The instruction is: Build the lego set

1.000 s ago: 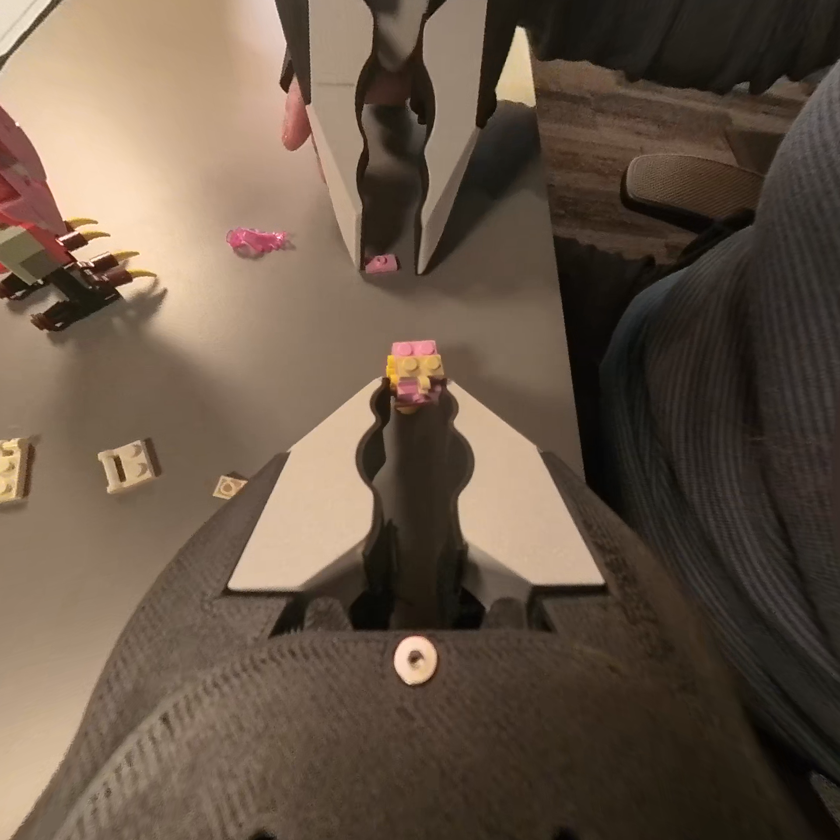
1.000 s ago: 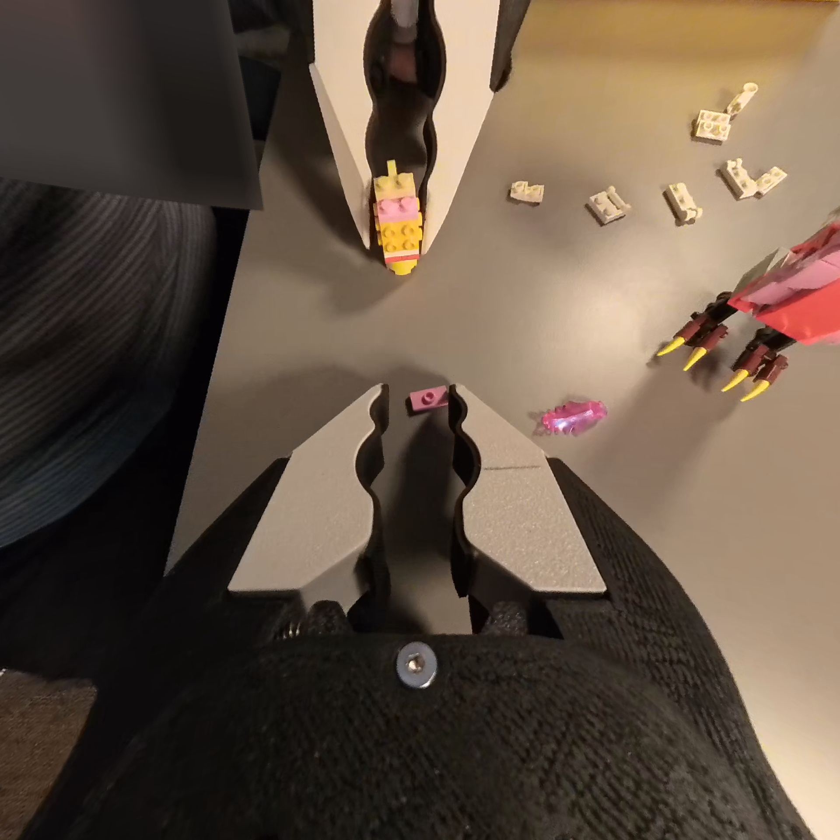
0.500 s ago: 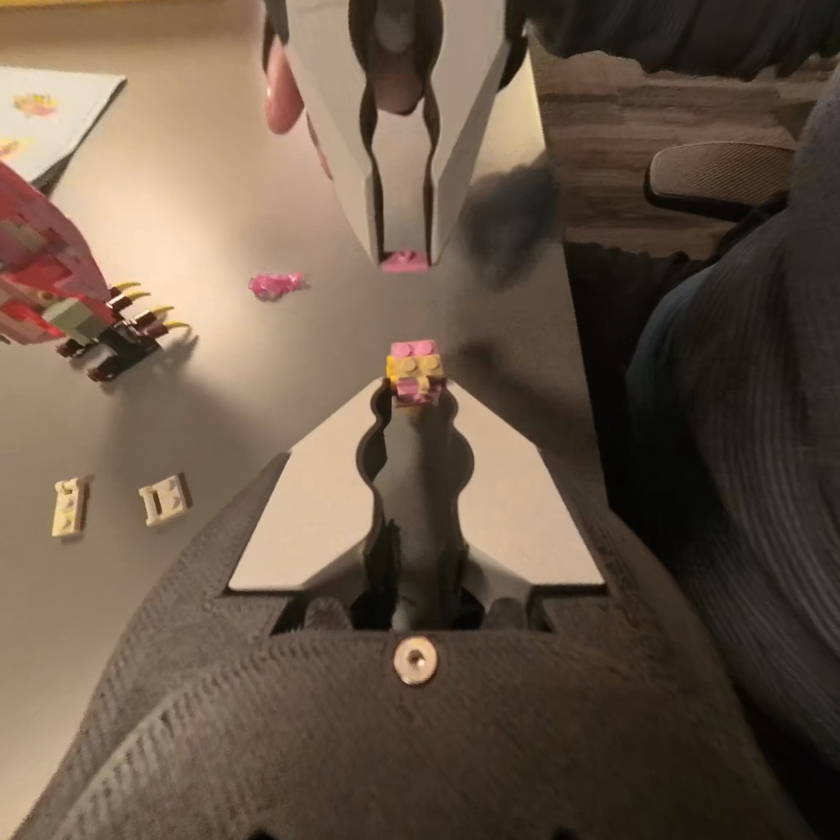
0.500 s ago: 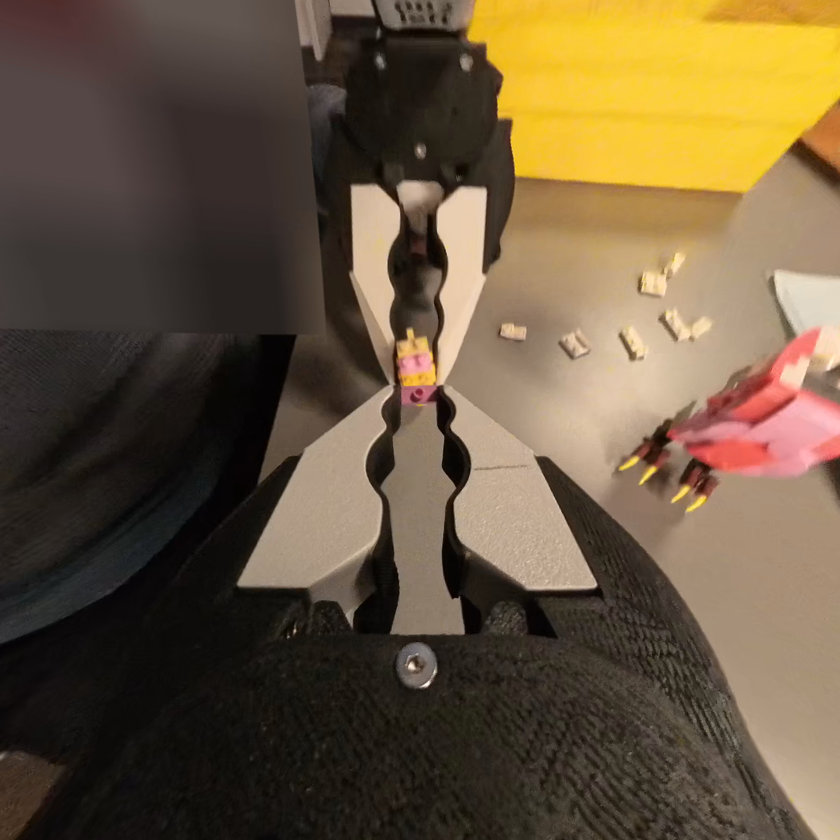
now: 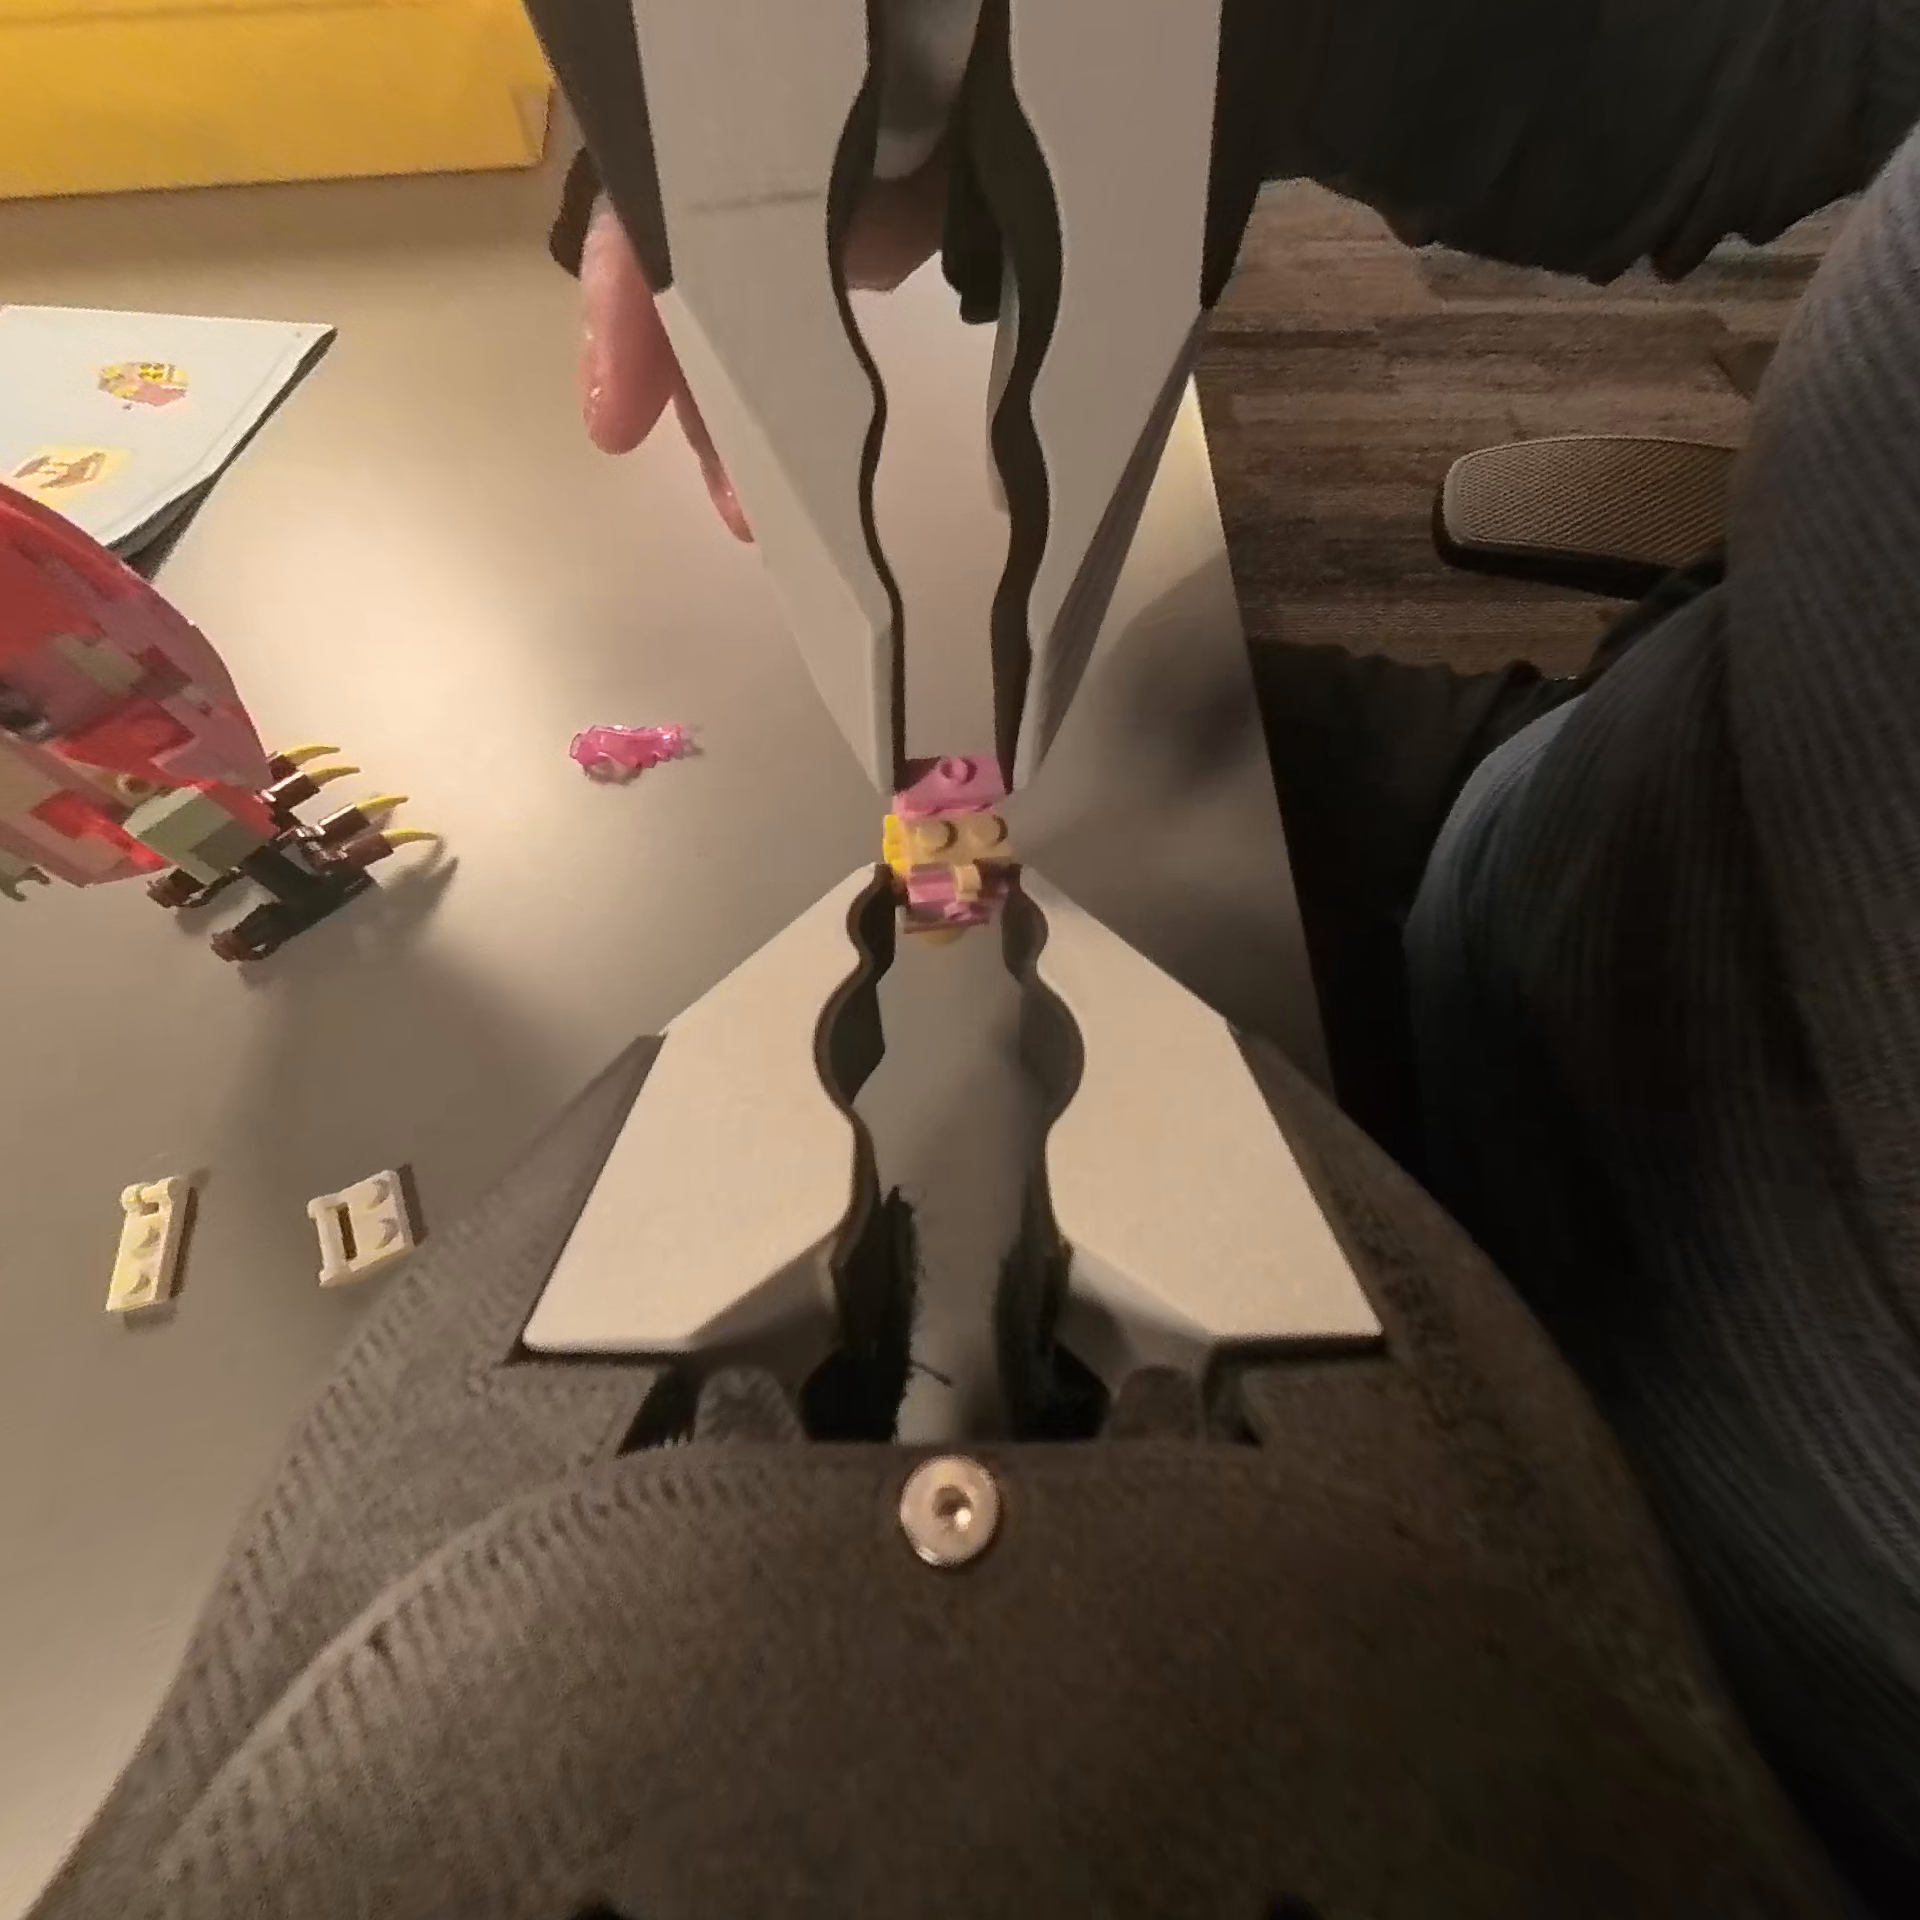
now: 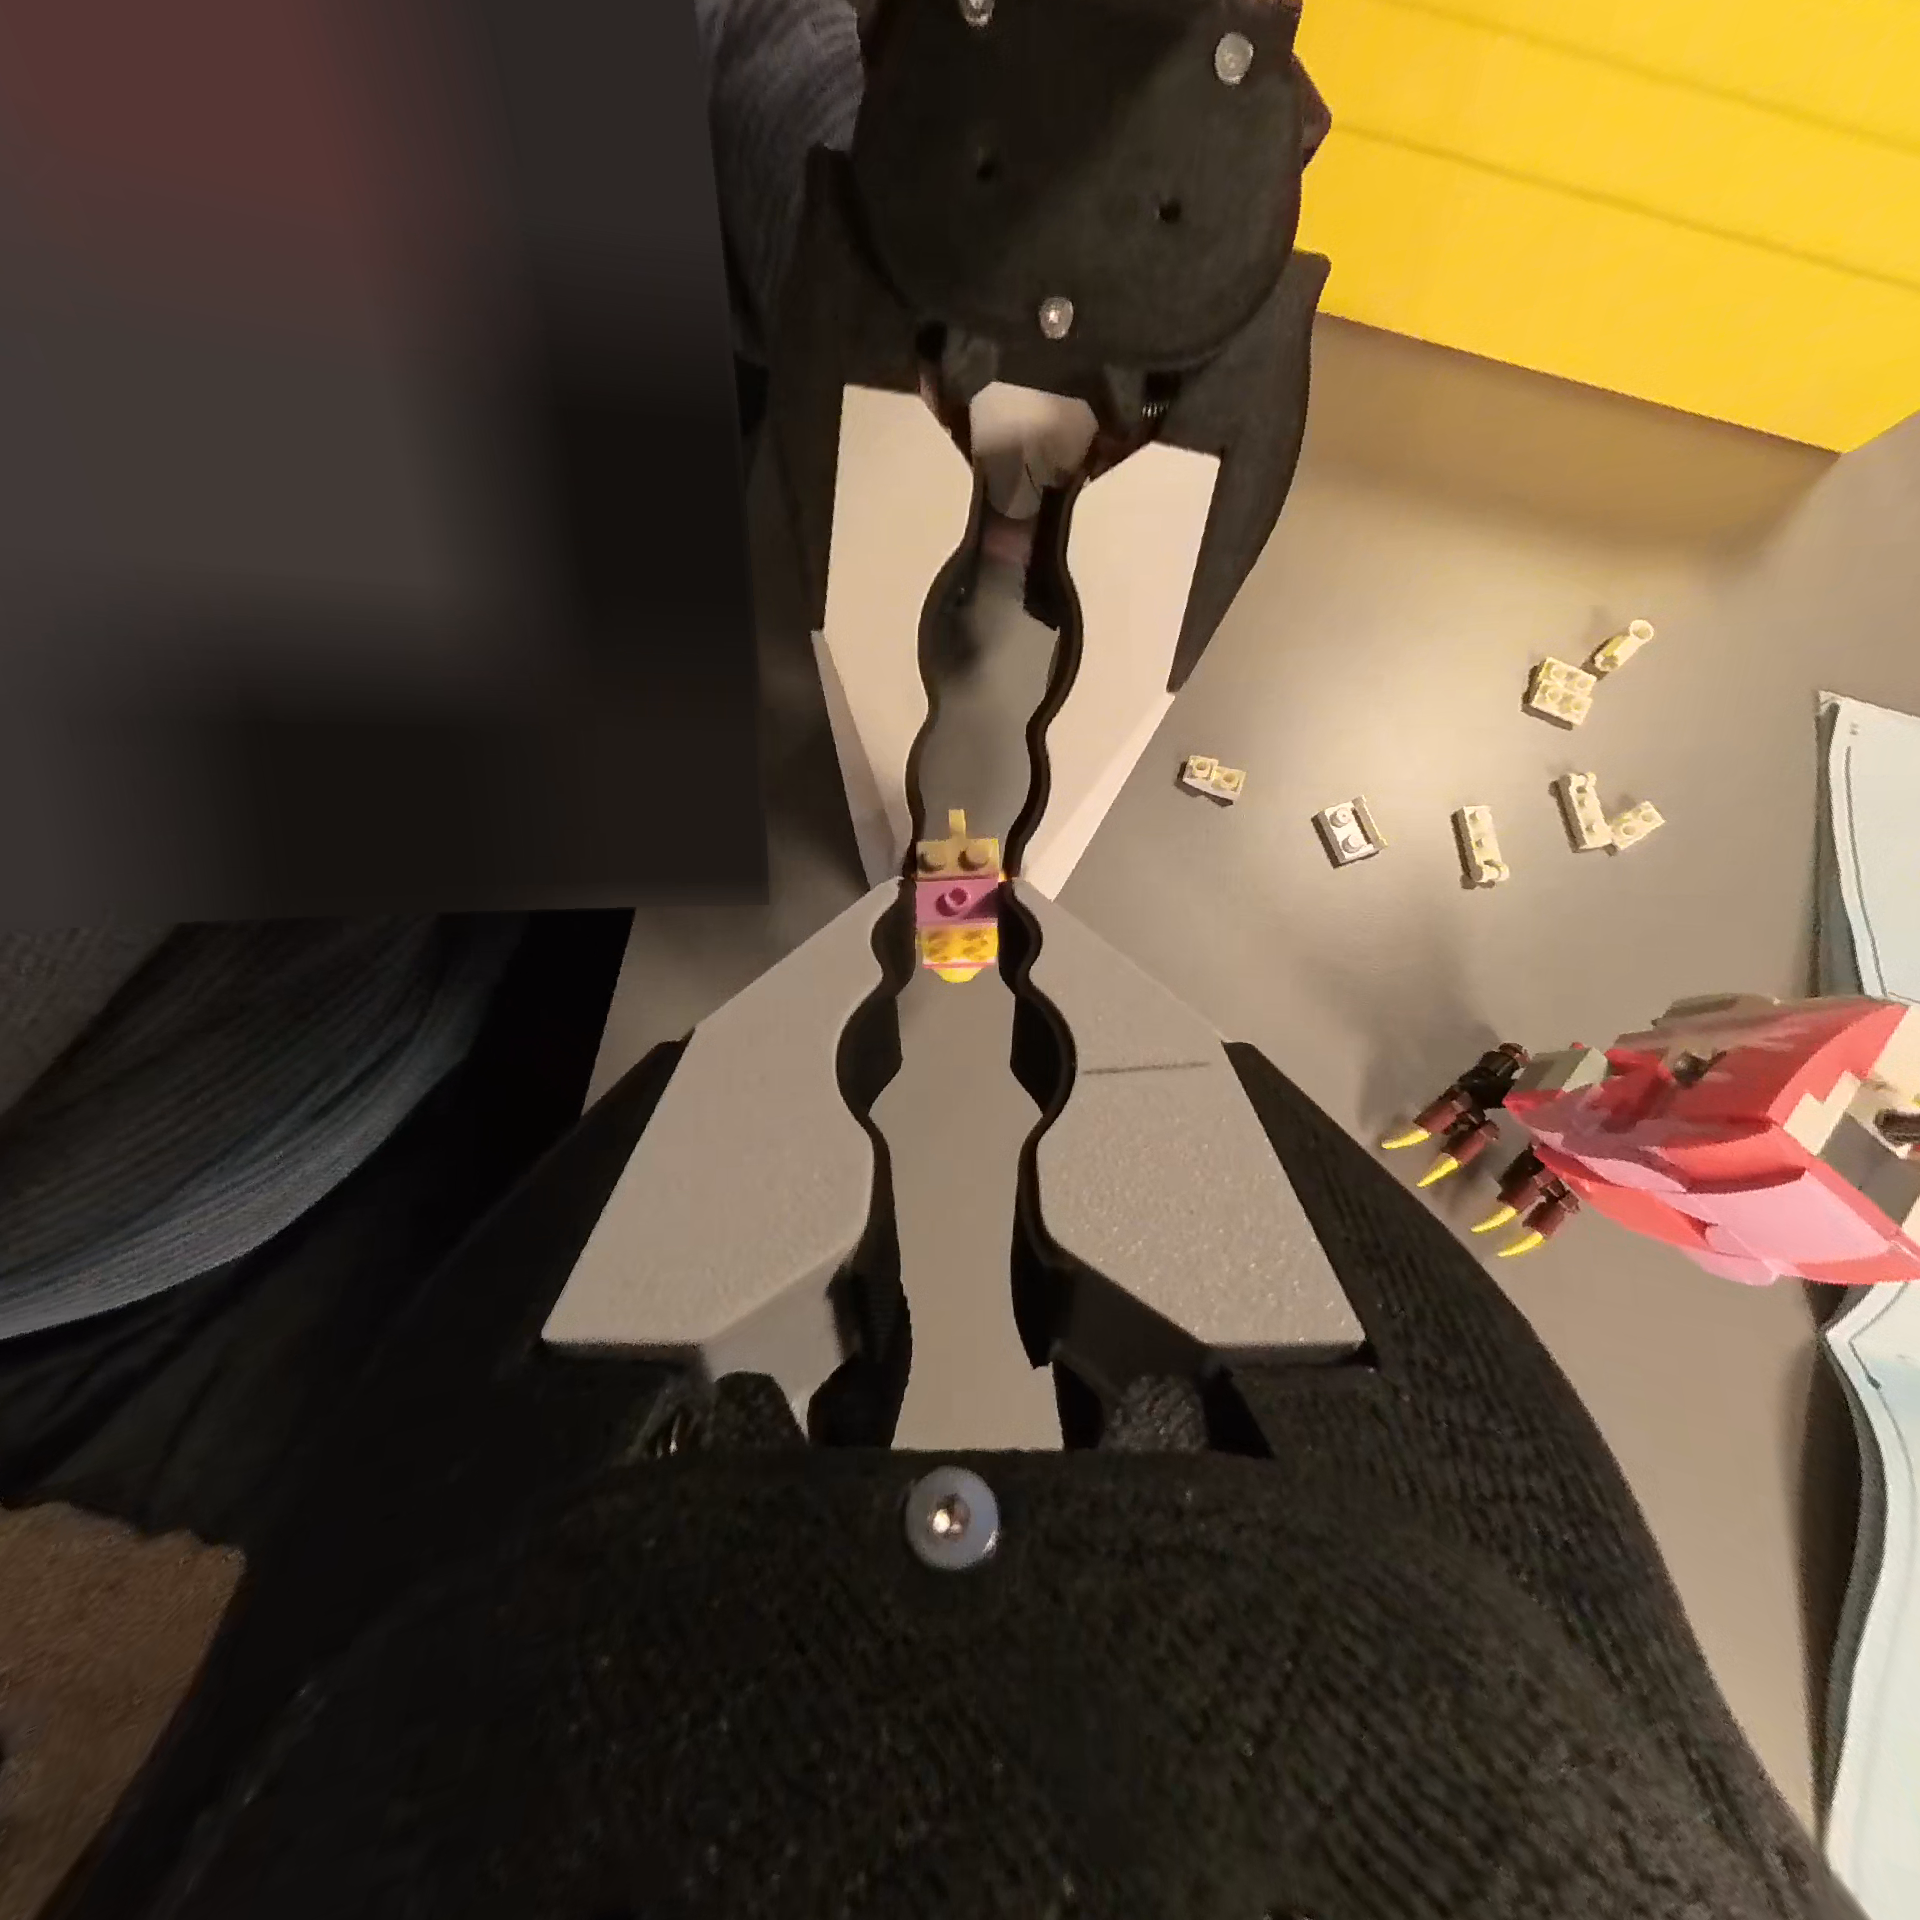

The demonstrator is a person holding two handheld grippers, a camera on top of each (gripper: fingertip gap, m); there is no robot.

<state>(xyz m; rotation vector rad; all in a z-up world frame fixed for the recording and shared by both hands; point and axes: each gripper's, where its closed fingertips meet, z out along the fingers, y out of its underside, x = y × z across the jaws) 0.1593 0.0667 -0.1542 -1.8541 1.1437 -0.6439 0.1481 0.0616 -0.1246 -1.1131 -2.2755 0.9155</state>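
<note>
The left gripper point(image 5: 951, 896) is gripping a small yellow-and-pink stack of toy bricks point(image 5: 948, 868), its two grey fingertips pressing on the stack's sides. The right gripper point(image 6: 958, 914) is clamping a small pink single-stud brick point(image 6: 958, 904) between its pads. The two grippers are facing each other tip to tip above the grey tabletop point(image 5: 447, 582), near its edge. The pink brick is sitting against the yellow-and-pink stack, touching it; in the left wrist view it point(image 5: 954, 781) is lying on the stack's far end, between the opposing fingertips. Whether it is fully seated on the studs cannot be told.

On the table, a translucent pink shard-like piece point(image 5: 629, 746) is lying just beside the grippers. Farther off, a red-and-pink brick model with dark brown legs and yellow claws point(image 6: 1704, 1143) is standing. Several small cream-white bricks point(image 6: 1475, 844) are lying scattered, well apart from the grippers. A pale blue printed booklet point(image 5: 145, 416) is lying at the table's far side, and a yellow box point(image 6: 1621, 197) is standing beyond it. A person's dark ribbed sleeve point(image 5: 1704, 852) is showing beside the table edge, and a fingertip point(image 5: 615, 343) is showing behind the right gripper's body.
</note>
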